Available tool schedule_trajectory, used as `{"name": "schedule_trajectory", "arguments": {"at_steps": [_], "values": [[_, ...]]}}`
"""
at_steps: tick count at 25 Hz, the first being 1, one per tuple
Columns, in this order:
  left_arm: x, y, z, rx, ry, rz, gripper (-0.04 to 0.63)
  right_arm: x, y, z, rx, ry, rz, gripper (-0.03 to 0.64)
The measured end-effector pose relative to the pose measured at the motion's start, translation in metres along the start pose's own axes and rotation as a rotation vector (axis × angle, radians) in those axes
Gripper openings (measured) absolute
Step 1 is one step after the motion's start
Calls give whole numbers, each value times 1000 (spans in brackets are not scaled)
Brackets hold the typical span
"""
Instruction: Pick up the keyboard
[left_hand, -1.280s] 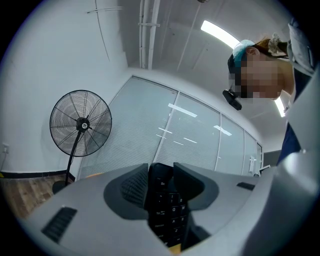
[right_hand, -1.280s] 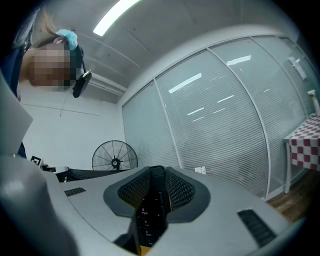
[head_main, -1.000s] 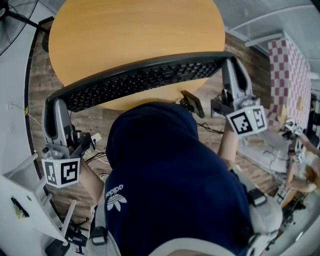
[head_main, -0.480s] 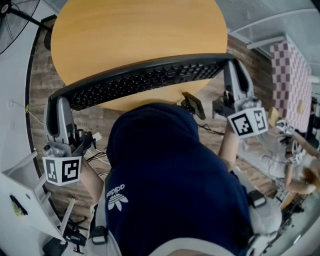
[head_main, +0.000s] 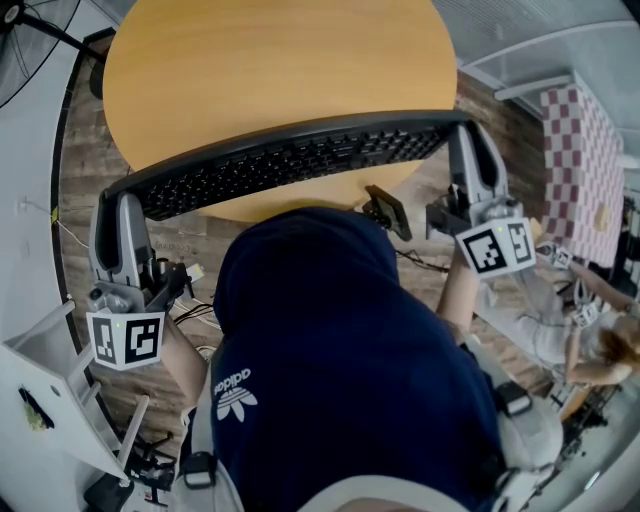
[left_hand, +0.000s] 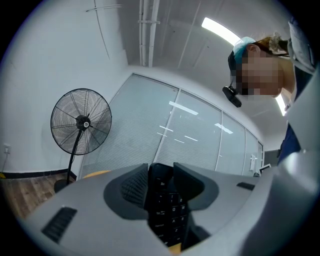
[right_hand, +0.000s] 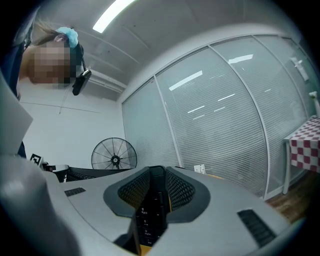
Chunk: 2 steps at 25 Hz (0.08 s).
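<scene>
The round table (head_main: 270, 70) — its top a warm yellow wood grain, smooth and evenly lit — stands on a brown plank floor (head_main: 80, 180), near edge partly covered from view.

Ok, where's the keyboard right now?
In the head view the keyboard stretches across mid-frame, clamped at its ends by the left gripper and the right gripper. It sits over the near edge of the round wooden table.

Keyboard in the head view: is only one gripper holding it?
No, the left gripper and the right gripper each clamp one end of the keyboard.
</scene>
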<state>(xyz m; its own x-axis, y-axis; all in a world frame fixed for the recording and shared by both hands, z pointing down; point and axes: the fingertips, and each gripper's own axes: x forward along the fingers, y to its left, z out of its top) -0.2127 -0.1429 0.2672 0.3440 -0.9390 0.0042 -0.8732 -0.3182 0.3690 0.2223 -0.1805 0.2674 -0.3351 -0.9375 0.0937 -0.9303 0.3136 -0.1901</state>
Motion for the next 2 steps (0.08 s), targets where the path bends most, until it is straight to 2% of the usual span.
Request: {"name": "schedule_trajectory", "arguments": {"at_steps": [2], "values": [[0,1,1,1,0,0,152,0,1,0,3,-1,-1,92]]}}
